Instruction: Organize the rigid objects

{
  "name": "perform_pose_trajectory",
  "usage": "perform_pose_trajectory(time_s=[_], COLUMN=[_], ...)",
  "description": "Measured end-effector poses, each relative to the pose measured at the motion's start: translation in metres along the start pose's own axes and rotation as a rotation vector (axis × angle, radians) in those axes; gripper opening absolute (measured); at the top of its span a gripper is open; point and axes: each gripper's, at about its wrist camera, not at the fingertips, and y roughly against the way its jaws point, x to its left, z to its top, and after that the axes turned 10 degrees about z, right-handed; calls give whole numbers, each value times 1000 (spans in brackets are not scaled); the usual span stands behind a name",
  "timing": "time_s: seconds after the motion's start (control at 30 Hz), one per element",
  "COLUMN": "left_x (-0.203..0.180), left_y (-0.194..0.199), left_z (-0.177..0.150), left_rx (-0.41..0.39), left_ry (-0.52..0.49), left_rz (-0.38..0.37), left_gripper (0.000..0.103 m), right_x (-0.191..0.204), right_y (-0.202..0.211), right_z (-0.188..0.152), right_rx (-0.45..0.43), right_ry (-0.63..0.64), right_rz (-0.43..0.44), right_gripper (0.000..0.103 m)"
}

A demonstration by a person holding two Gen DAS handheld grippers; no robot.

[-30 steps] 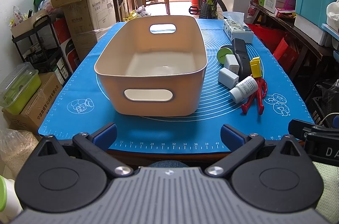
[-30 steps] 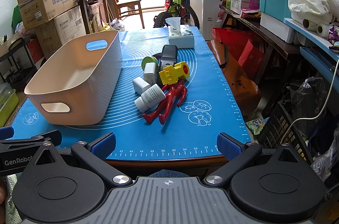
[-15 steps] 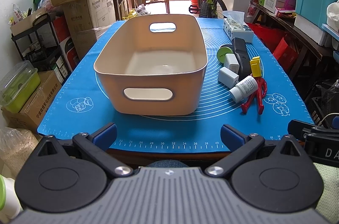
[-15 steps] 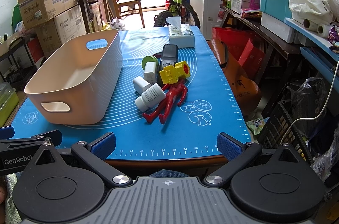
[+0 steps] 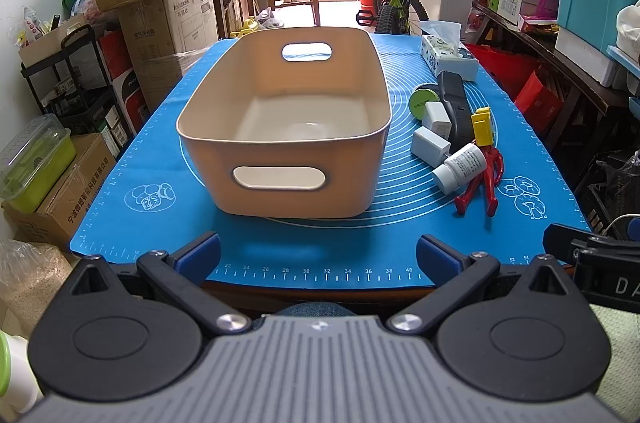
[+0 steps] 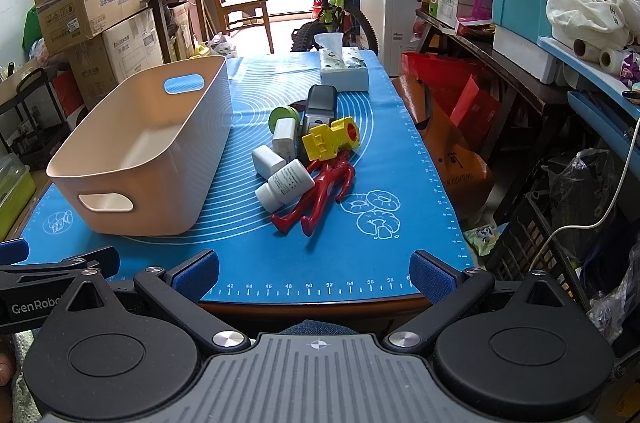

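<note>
Both the left claw (image 5: 318,249) and right claw (image 6: 314,265) are hovering wide open and empty off the surface's near edge, facing the empty beige bin (image 5: 284,127) toward the left edge and the clustered objects (image 6: 308,159) waiting beside it for sorting.

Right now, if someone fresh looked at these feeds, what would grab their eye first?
The big beige bin standing empty on the blue mat, left of centre. Right of it lies a tight cluster: a red figure, a yellow toy and a white bottle. Both grippers, left and right, hang open at the near edge.
</note>
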Motion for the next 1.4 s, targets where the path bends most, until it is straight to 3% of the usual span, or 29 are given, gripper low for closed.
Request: perform_pose_trajectory(time_s=[0.33,0.5,0.73,0.97,1.27,1.4], left_x=[1,10,27,45,72,87], left_y=[-2,4,-14,-42,-102,-127], left_z=[17,44,84,106,119,120], left_rx=[6,-67,-46,-4,165,213], left_ry=[31,4,-27,-30,12,25], left_rz=[28,53,43,116,131,146], left_gripper=[103,103,103,102,102,88], right_x=[5,6,4,-10,-22,-24], right_y=[0,-3,-18,-46,-100,-128], right_z=[16,37,75,98,108,107], right_rx=[-5,-21,-42,-29,33,78], right_ry=[-2,-33,-72,-104,-117,-132], right_rz=[10,26,46,37,-11,-18], right_gripper=[100,100,100,100,100,100])
